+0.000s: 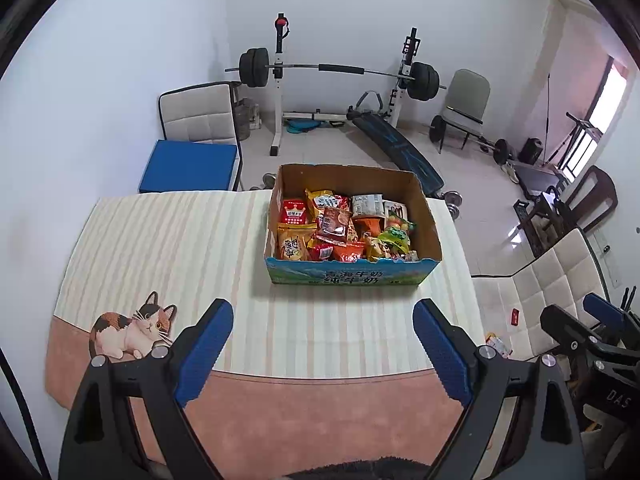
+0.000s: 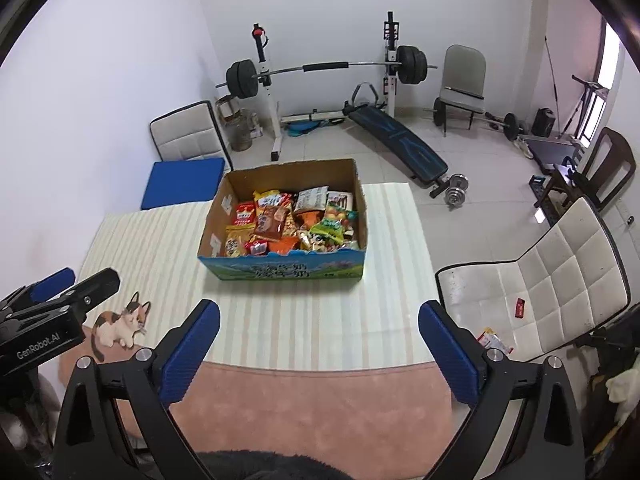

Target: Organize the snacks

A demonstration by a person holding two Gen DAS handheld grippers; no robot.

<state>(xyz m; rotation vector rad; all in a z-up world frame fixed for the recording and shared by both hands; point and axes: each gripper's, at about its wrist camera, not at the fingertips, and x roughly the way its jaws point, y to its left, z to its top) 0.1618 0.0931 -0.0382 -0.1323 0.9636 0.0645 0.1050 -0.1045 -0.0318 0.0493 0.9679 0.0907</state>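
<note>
Item: cardboard box of snack packets, placed on the striped mat, long axis lying across the view. It is located ahead of and below both tongs, well apart from each. Left gripper: released, nothing held, angled downward; the box is seen slightly right of centre. Right gripper: released, nothing held, likewise angled; the box is seen slightly left. Neither is judged clearly nearer.

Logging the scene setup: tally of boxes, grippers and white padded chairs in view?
Box: 1
Grippers: 2 (left gripper, right gripper)
White padded chairs: 2 (far chair, near chair)
Total: 5
</note>
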